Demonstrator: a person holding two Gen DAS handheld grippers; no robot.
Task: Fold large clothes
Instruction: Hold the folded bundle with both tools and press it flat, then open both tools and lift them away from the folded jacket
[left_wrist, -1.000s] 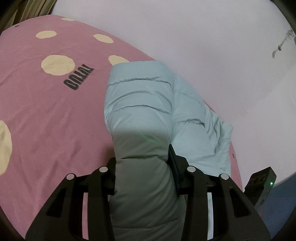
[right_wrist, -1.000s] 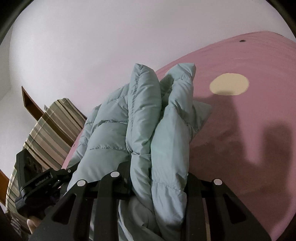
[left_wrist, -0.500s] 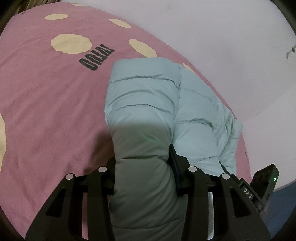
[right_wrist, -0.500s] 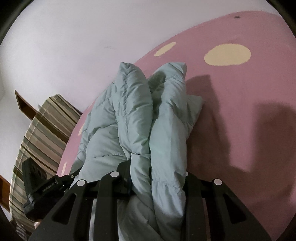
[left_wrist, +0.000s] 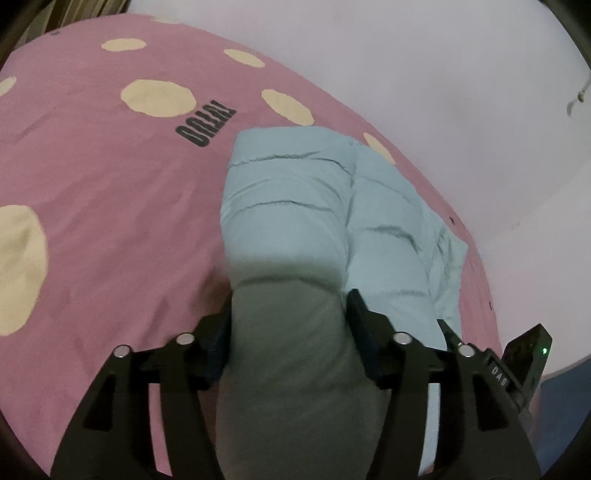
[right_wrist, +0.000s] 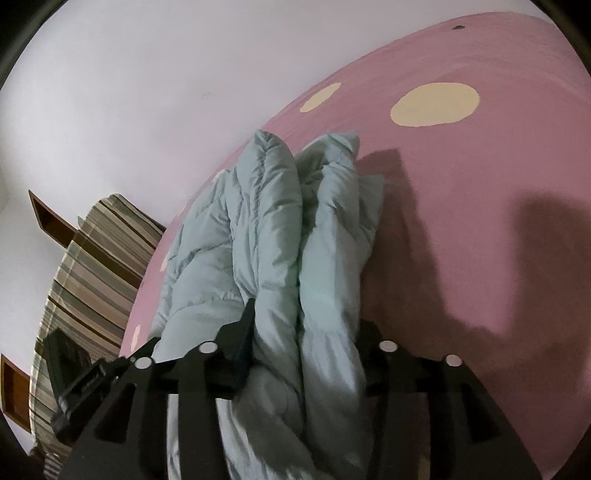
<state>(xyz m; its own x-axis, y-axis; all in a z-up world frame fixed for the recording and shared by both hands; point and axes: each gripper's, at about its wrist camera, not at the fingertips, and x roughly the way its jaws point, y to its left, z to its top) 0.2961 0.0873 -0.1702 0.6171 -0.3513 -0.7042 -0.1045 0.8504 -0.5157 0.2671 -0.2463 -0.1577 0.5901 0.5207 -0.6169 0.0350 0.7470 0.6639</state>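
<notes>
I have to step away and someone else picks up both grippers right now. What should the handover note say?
Left gripper: fingers have just been opening, a thick fold of the puffy jacket between them, grip loosening.
Right gripper: same, fingers just opened wider around the bunched jacket.
Jacket: folded bundle lying on the pink bedspread, near the wall-side edge.
Done: jacket folded over and lowered onto the bed.
Left: pull both grippers clear, then check and tidy the bundle; the right-hand end looks lumpy.

A: On the pink bed cover with cream dots (left_wrist: 110, 206) there is one dark printed word (left_wrist: 205, 125), upside down. I cannot read it surely.

B: The black device (left_wrist: 498, 374) at the right shows "DAS".
</notes>
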